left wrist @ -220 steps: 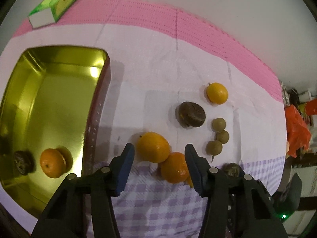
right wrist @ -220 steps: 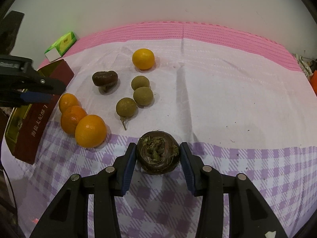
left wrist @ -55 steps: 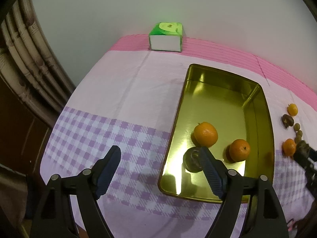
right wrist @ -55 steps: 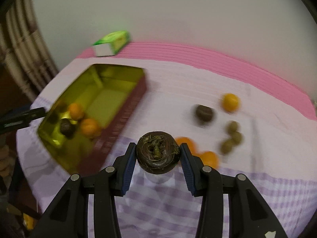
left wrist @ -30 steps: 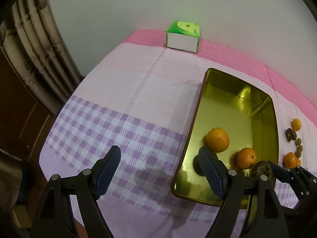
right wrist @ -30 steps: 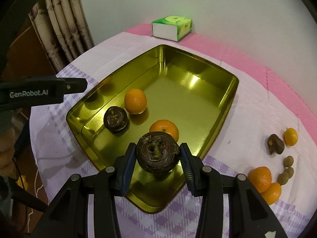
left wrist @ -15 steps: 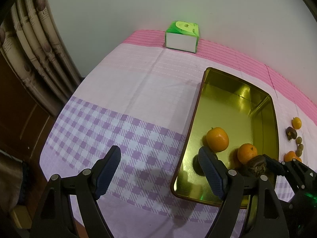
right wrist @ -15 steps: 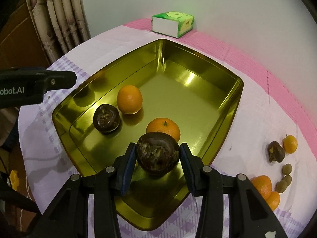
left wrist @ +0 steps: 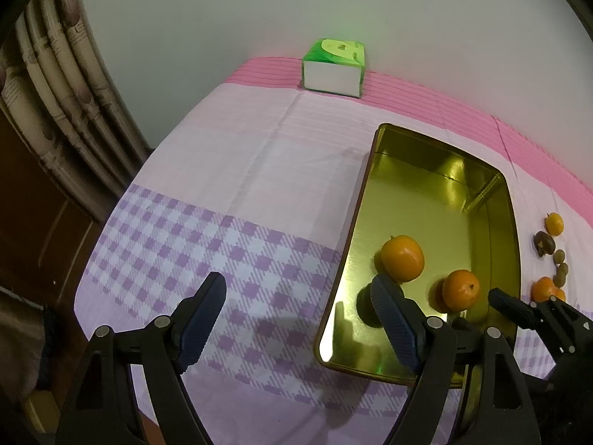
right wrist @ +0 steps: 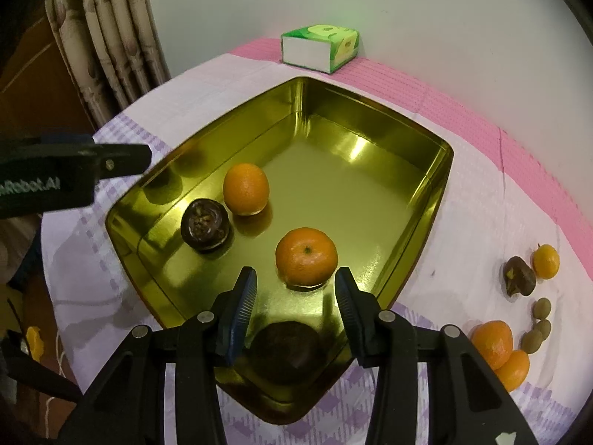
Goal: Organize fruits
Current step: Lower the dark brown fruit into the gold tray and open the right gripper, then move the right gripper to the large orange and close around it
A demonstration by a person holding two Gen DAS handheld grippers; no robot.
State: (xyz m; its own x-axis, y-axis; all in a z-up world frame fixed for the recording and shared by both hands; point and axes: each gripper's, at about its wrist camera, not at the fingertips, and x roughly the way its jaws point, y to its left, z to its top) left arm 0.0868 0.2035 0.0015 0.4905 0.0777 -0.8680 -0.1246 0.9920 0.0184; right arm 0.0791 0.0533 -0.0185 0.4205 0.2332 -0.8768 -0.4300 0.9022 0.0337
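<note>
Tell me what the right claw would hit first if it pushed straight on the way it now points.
Most likely the orange lying in the gold tray, straight ahead of the open right claw. A dark fruit lies below the claw, behind its tips; depth is uncertain.

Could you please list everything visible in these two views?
tray: 1, gold, on the cloth
oranges: 5, orange, two in the tray, three on the cloth to its right
dark fruits: 3, brown-black, two in the tray, one on the cloth to its right
small fruits: 3, olive-brown, on the cloth by the outer oranges
box: 1, green and white, by the wall
cloth: 1, pink, white and purple check, under everything
curtain: 1, beige, far left
left gripper: 1, black, blue fingers, open, empty
right gripper: 1, same, open above the tray
</note>
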